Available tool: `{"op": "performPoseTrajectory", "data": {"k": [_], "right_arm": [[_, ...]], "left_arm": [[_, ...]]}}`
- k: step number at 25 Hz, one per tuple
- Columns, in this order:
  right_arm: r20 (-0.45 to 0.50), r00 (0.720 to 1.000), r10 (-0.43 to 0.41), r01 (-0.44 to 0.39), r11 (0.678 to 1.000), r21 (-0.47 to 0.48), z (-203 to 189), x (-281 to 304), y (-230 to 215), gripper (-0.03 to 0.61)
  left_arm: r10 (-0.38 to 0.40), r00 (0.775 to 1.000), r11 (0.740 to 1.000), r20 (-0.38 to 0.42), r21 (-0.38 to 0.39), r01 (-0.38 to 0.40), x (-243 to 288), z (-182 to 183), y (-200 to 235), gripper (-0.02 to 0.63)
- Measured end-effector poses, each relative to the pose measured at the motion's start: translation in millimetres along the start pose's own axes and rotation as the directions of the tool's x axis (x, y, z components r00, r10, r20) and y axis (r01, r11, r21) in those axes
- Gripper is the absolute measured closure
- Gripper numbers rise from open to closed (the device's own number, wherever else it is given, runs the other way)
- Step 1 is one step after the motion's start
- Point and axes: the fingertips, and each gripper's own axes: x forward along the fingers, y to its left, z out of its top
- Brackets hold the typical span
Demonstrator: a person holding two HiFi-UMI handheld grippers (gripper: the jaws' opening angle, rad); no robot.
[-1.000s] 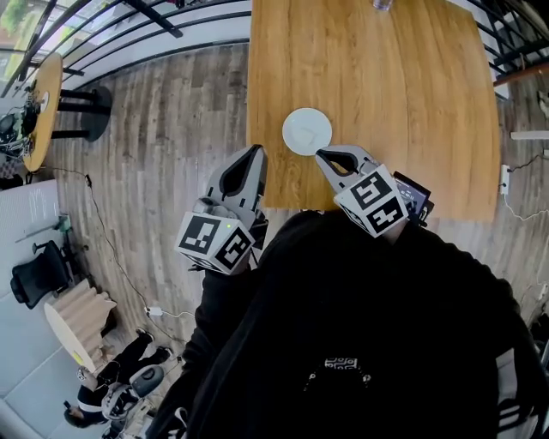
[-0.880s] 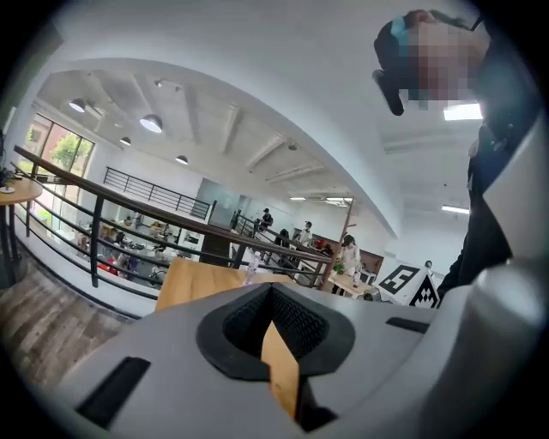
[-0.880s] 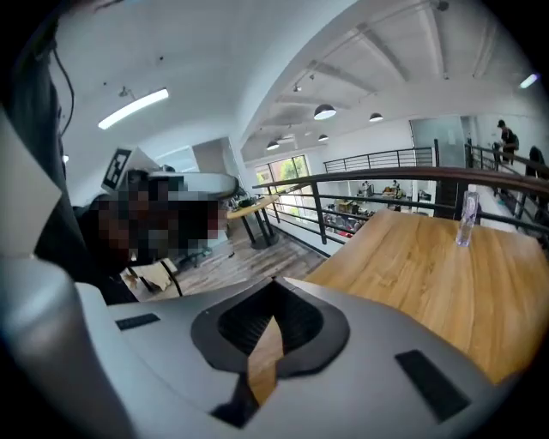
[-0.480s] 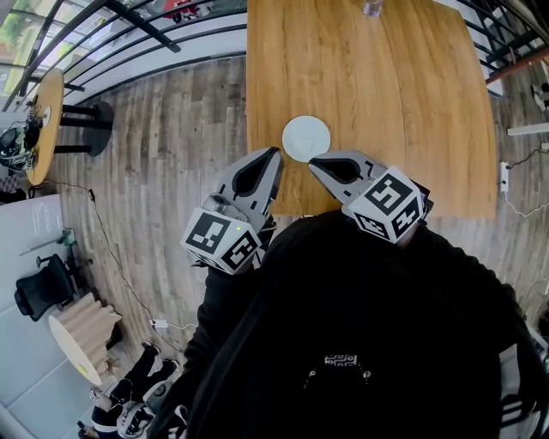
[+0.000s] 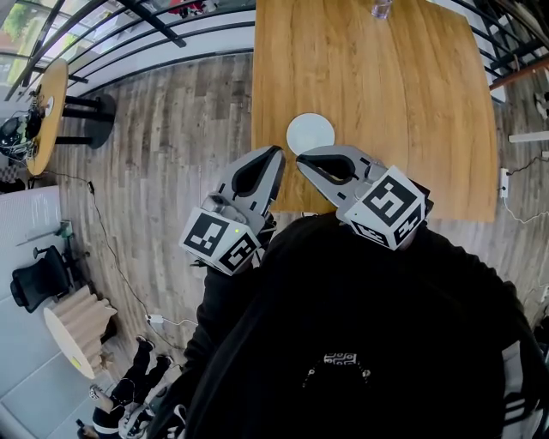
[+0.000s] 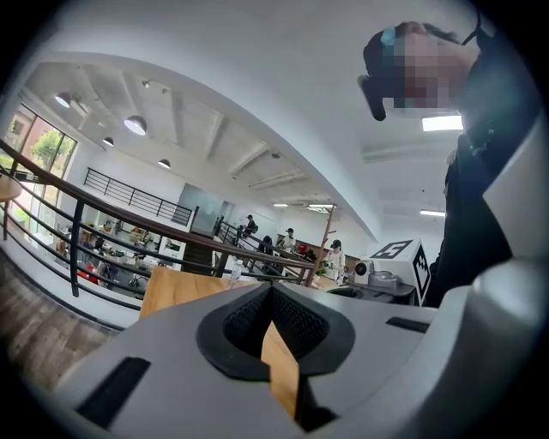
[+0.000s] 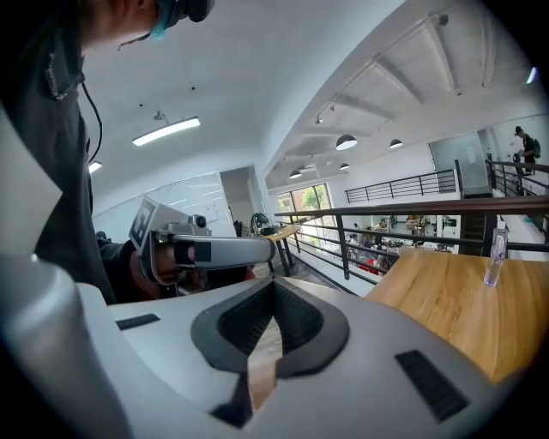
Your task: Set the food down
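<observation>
Food does not show in any view. A white plate [image 5: 310,134] sits on the wooden tabletop [image 5: 386,94] near its close edge and looks bare. The left gripper [image 5: 274,154] has its jaws pressed together on nothing, its tip just at the plate's 7 o'clock. The right gripper [image 5: 302,160] is closed and empty too, its tip just at the plate's 6 o'clock. With neither gripper carrying anything and no food on the plate, the setting-down seems either not begun or finished elsewhere; the pictures cannot settle which. A clear bottle [image 5: 382,7] stands far off at 12 o'clock. No brand or wording is readable, only square black-and-white markers on each cube [image 5: 386,208].
</observation>
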Motion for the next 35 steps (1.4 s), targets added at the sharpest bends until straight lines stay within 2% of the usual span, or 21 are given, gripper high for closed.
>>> {"op": "performPoseTrajectory", "data": {"k": [12,35], "right_arm": [[-0.012,1.000,0.016,-0.016,1.000,-0.009,-6,2,2,0.560],[-0.017,1.000,0.026,-0.026,0.999,-0.022,-7,9,-1,0.560]], "left_arm": [[0.035,0.999,0.999,0.001,-0.022,-0.035,-5,-8,5,0.615],[0.035,0.999,0.999,-0.007,-0.027,-0.035,1,-9,11,0.615]]}}
